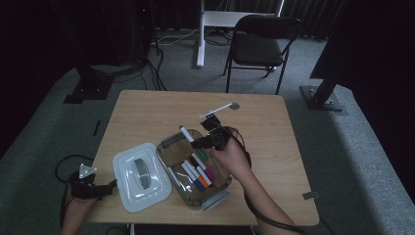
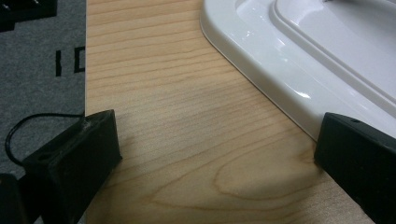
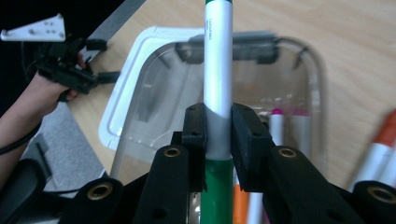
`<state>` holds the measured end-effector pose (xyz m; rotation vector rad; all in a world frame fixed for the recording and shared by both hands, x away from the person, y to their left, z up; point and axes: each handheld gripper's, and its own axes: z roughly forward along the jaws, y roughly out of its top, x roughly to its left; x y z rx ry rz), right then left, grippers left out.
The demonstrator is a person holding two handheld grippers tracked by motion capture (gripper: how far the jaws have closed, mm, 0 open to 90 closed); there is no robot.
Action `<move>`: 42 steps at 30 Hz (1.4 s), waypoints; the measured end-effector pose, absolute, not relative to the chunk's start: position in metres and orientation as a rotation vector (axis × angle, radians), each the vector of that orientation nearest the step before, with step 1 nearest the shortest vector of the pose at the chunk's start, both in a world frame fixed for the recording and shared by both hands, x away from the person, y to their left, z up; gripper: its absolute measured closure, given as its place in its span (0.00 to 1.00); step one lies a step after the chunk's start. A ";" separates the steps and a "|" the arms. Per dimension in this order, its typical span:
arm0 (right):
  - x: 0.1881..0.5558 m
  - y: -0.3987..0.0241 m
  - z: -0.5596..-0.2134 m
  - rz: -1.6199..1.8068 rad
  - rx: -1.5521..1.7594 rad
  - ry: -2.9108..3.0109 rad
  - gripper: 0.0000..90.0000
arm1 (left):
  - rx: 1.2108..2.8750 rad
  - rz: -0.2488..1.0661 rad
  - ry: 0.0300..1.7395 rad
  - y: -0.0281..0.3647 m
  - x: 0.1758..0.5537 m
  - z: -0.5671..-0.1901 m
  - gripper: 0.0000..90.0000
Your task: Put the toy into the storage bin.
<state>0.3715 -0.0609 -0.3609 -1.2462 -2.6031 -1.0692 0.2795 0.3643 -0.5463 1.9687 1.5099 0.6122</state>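
Left gripper (image 2: 215, 154): rests at the table's (image 1: 274, 127) near left corner, jaws wide apart, nothing between them; right jaw just beside the lid's rim.
Lid (image 1: 142, 176): white, lies flat on the table, just left of the box and touching or nearly touching it.
Risk, lid: sits close to the table's front edge; a nudge from the left gripper likely pushes it off or against the box.
Box (image 1: 169, 142): clear plastic, open, grey latches at both short ends, stands at table centre.
Box contents: several markers (image 1: 198, 171) side by side on the bottom, with blue, orange, pink and dark caps; exact count hard to tell.
Green marker (image 3: 218, 74): clamped across its white barrel, green cap toward the hand, held above the box's far end.
Right gripper (image 1: 208, 142): jaws narrow, closed on the green marker, over the box's far right side.
Risk, grip: round smooth barrel, pinched at one band only; likely to pivot or slide if swung fast.
Risk, release: long marker held partly past the rim; dropped from here, may strike the box wall and roll onto the table.
Risk, contents: lowering too steeply may jam the tip against the markers already inside.
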 end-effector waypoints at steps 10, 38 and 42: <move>0.362 -0.030 -0.396 -0.970 -1.192 -2.584 0.85 | 1.969 0.612 1.510 0.364 0.280 -0.546 0.01; 0.360 0.021 -0.461 -0.577 -1.108 -2.648 0.85 | 1.968 0.611 1.511 0.364 0.279 -0.546 0.01; 0.360 0.024 -0.465 -0.536 -1.096 -2.652 0.84 | 1.970 0.611 1.510 0.364 0.279 -0.546 0.01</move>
